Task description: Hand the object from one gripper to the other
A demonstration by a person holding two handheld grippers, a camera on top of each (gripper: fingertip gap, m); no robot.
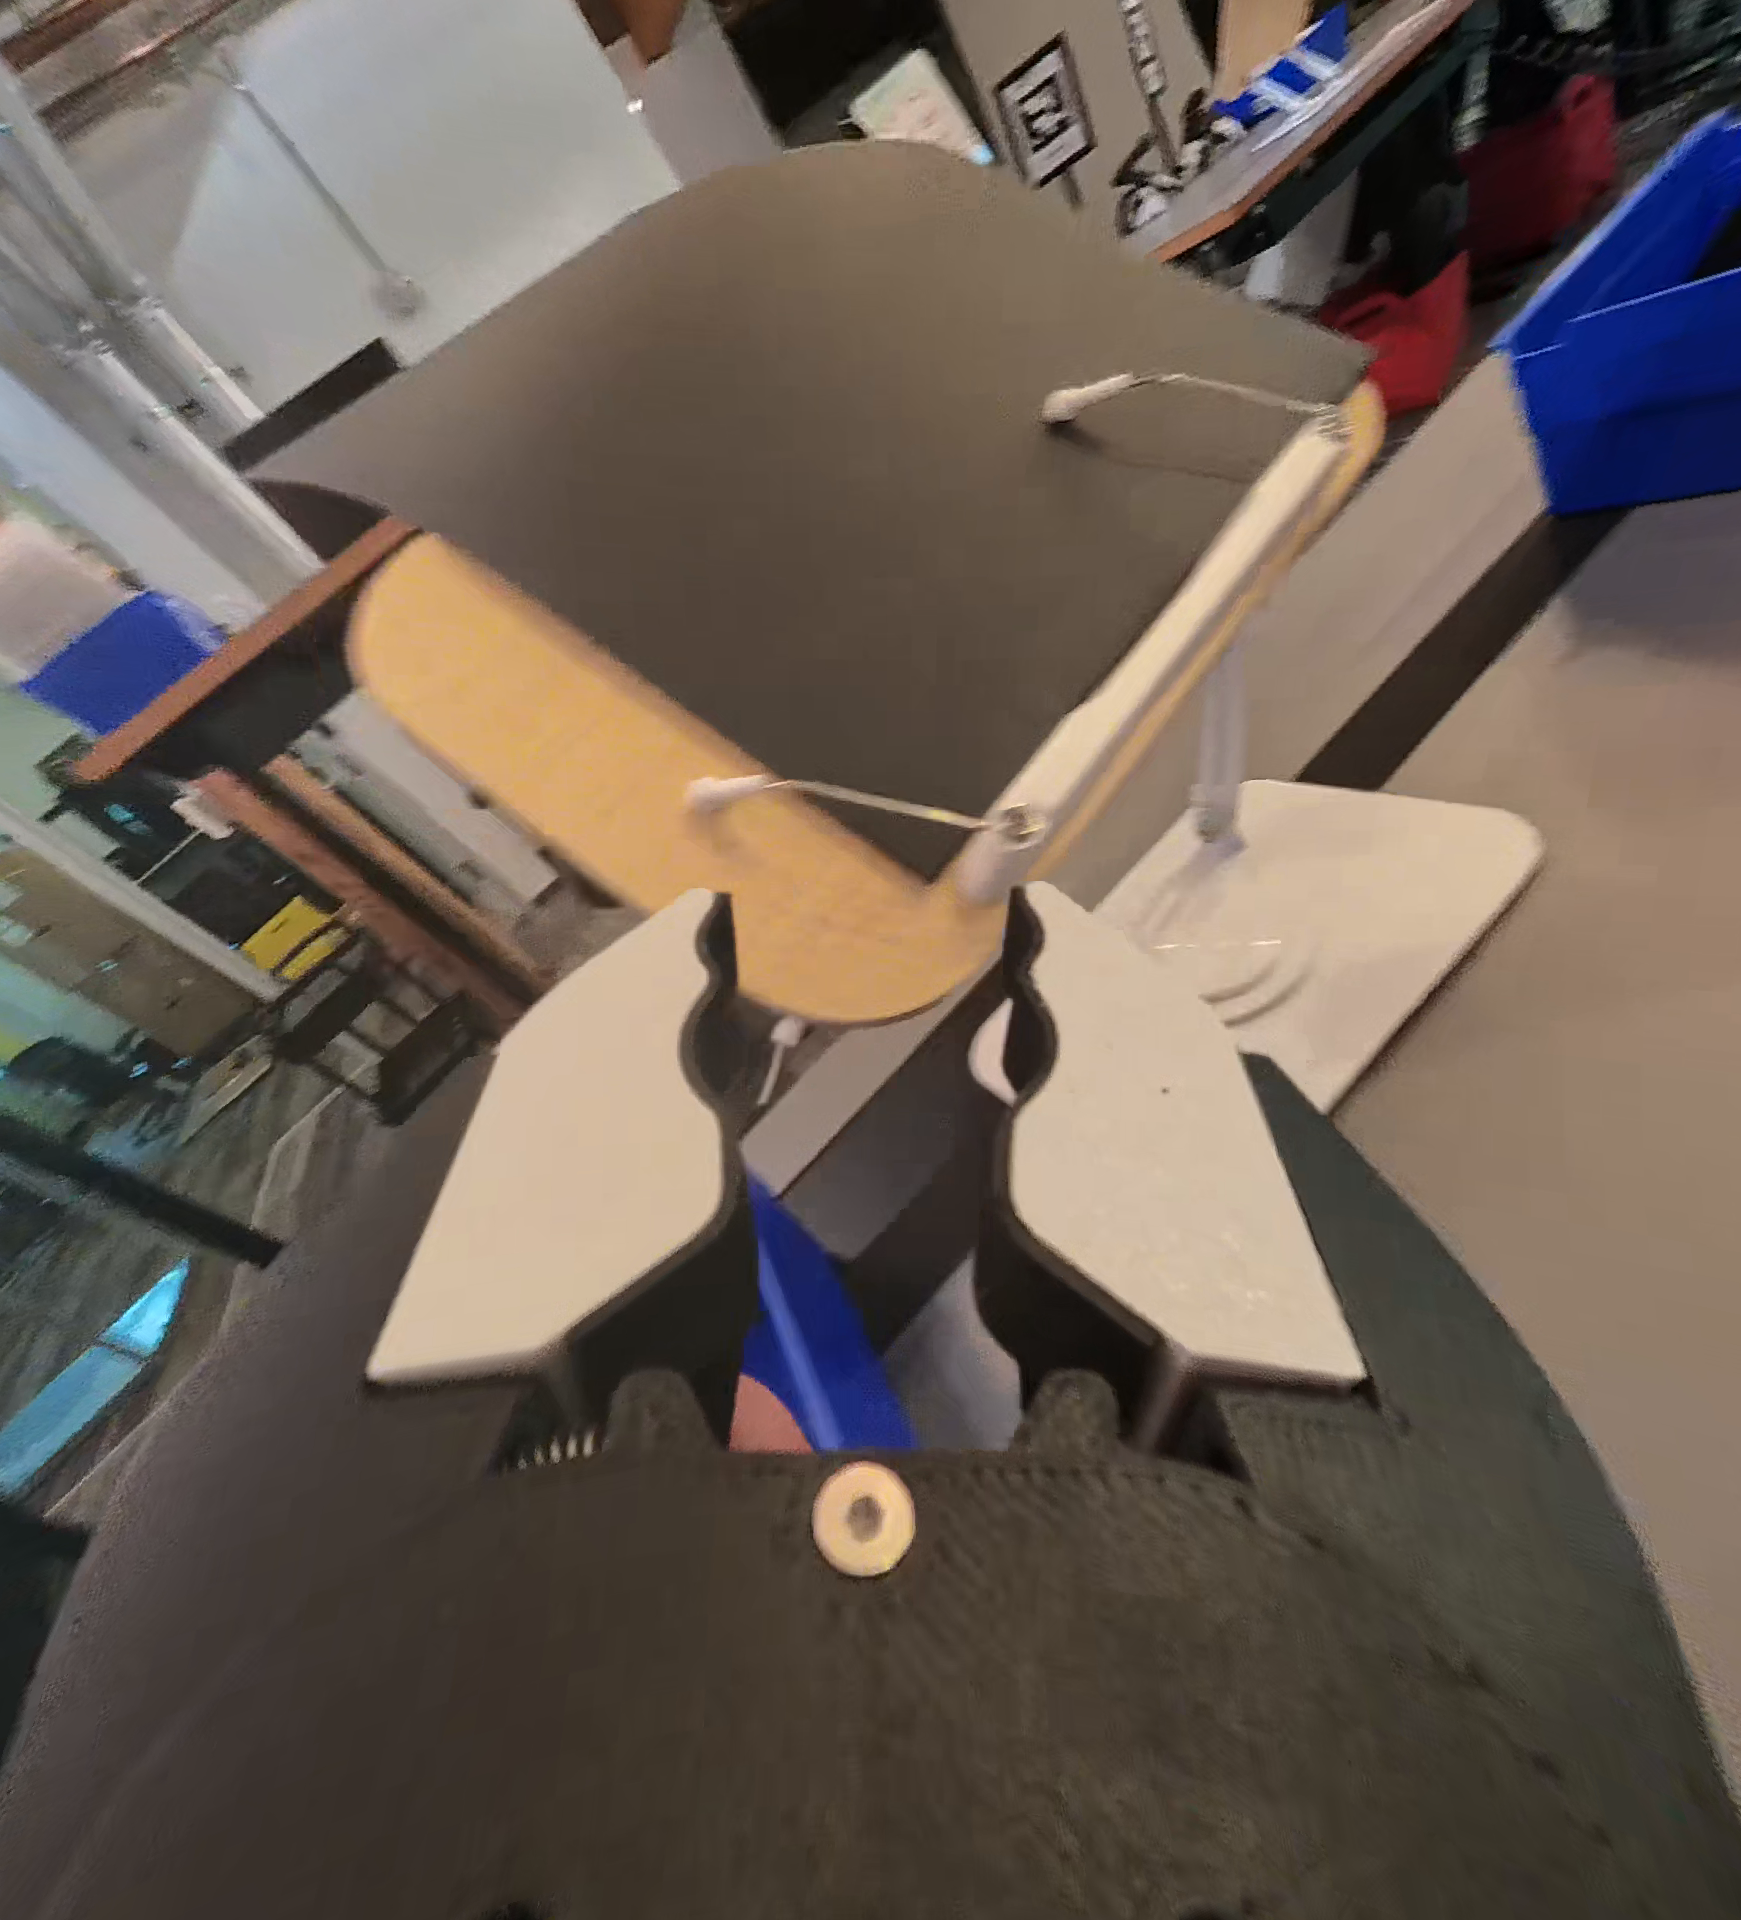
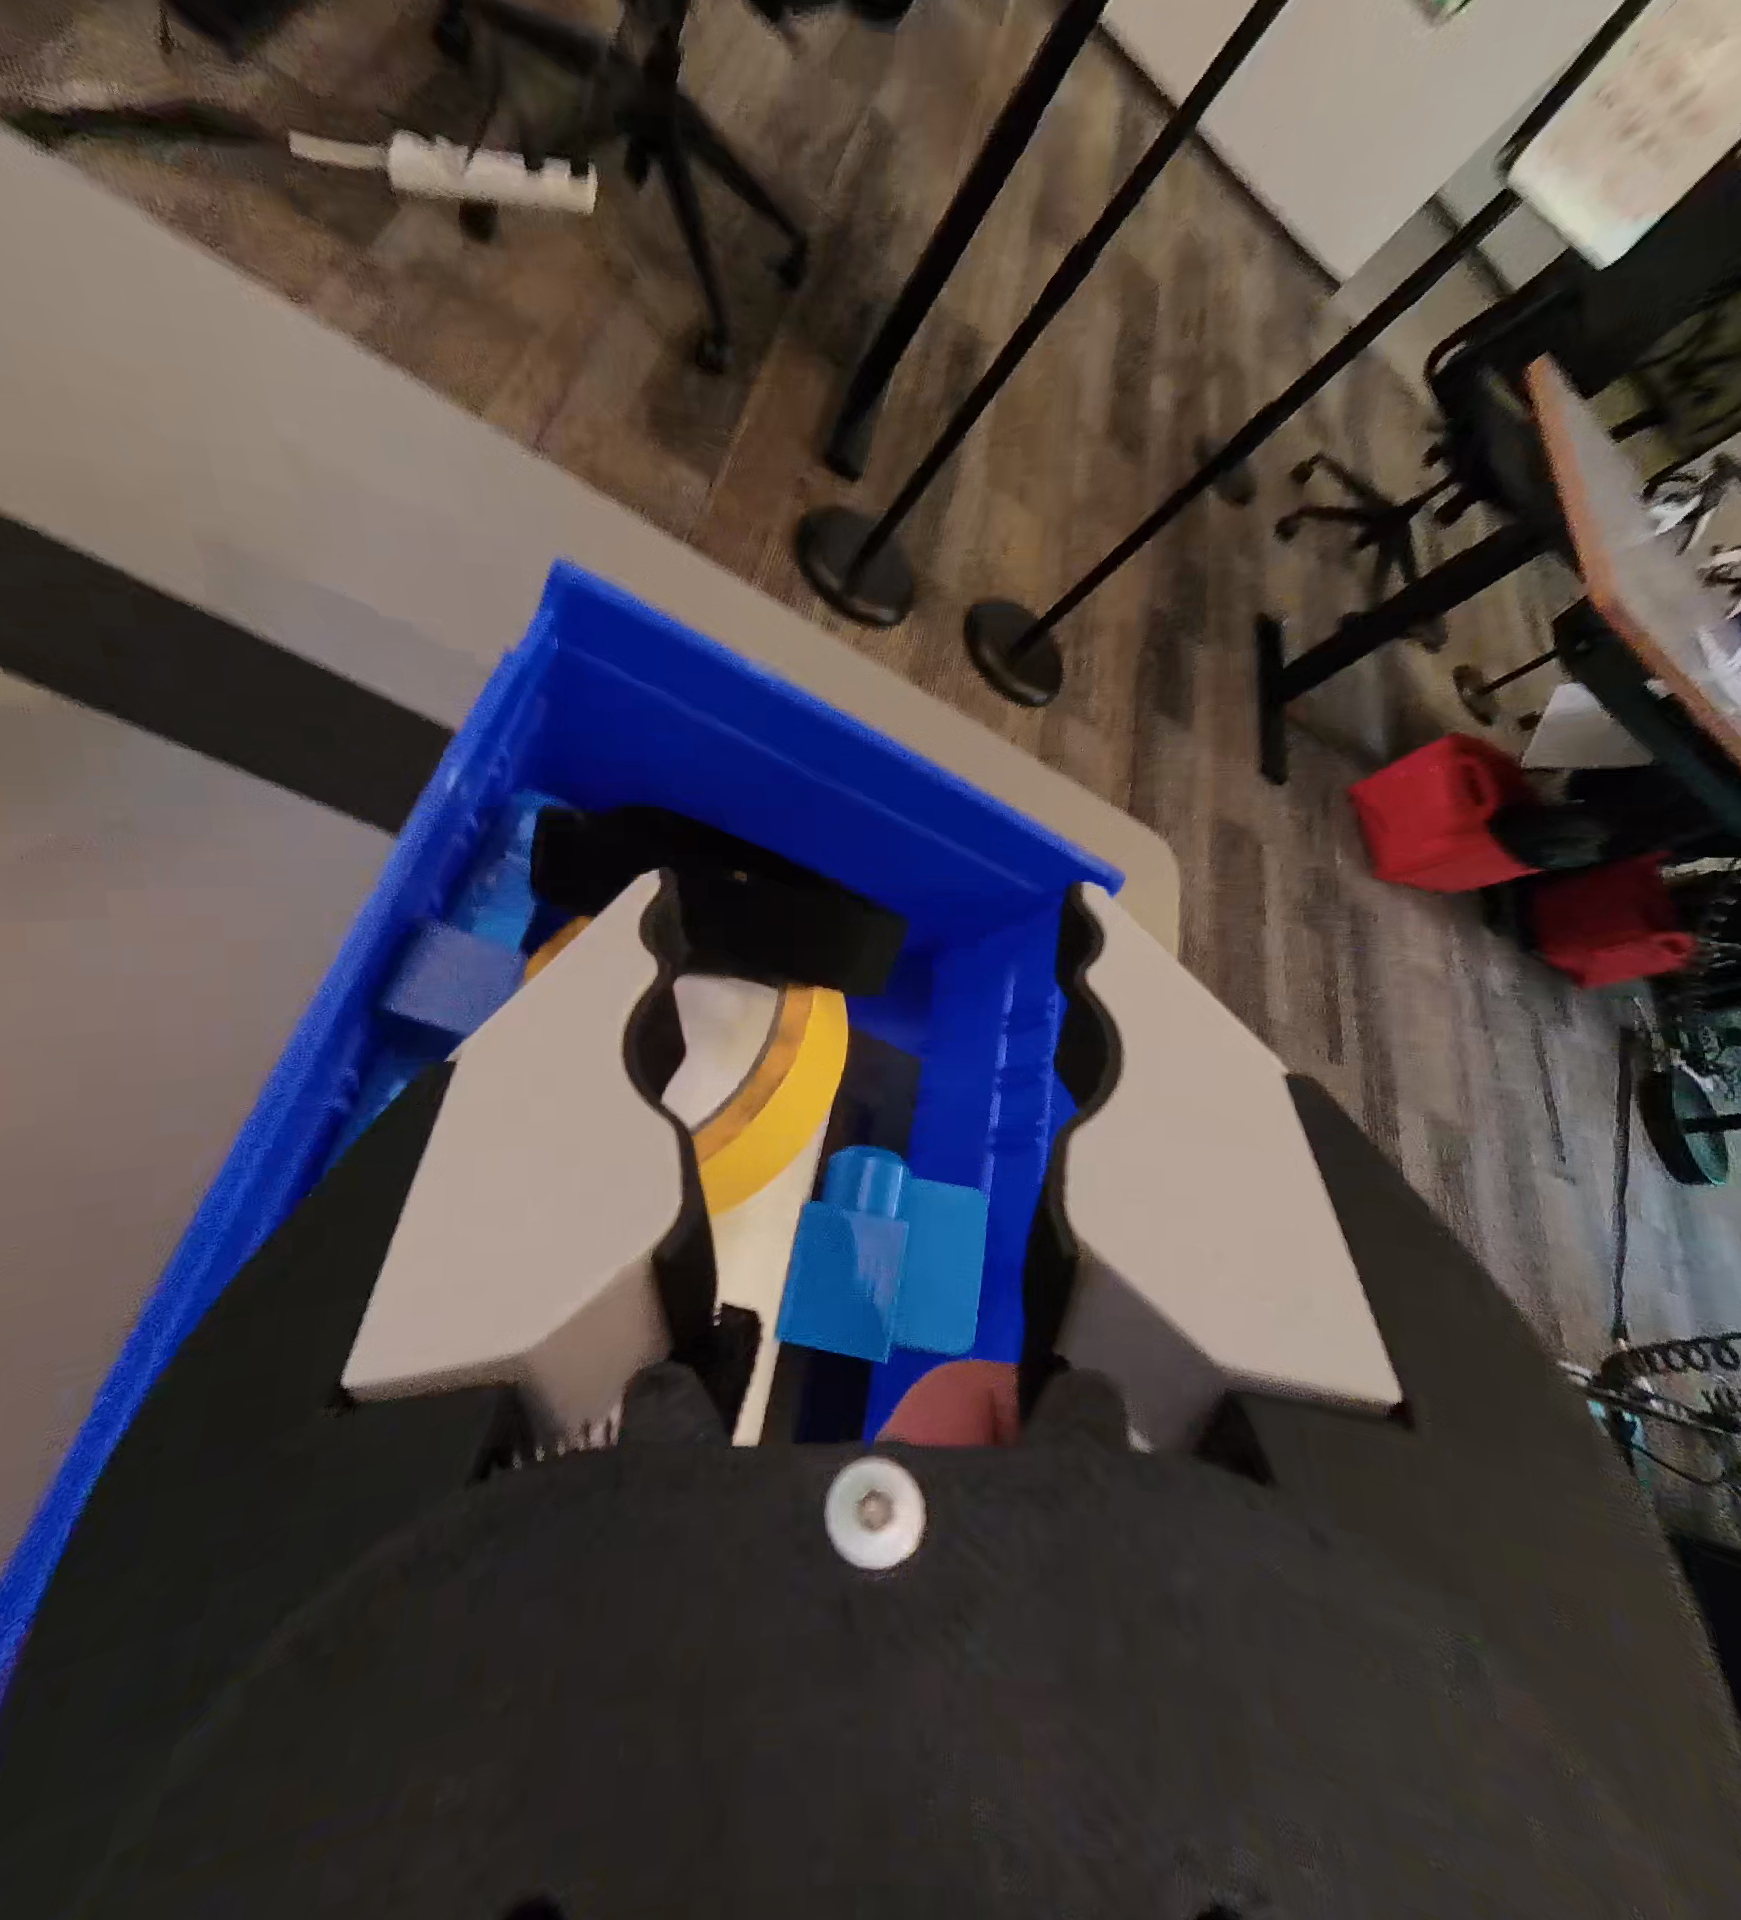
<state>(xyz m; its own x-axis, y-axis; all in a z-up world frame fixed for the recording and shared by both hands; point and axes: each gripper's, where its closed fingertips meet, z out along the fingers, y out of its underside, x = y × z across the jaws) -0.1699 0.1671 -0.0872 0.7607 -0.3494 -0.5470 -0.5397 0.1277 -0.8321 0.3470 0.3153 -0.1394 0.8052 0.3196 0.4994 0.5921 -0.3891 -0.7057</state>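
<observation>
Motion blur softens both views, and each gripper's broad black textured body blocks the lower part of its own view. In the right wrist view the right gripper [image 2: 866,894] hangs released, its pale scalloped fingers wide apart, over a glossy blue plastic bin [image 2: 793,727] on a grey table [image 2: 118,416]. Nothing is grasped by either claw, so the object must lie among the bin's contents, though which piece it is cannot be told: a yellow tape roll [image 2: 793,1101] half hidden by one finger, a matte black angular part [image 2: 741,894], a studded blue brick [image 2: 876,1268], and a white shape [image 2: 720,1049] hard to make out. In the left wrist view the left gripper [image 1: 866,920] is also unclenched and empty, facing a dark board with rounded pale wood edges [image 1: 793,468] on a white base [image 1: 1365,914], thin wire clips [image 1: 845,800] across it
</observation>
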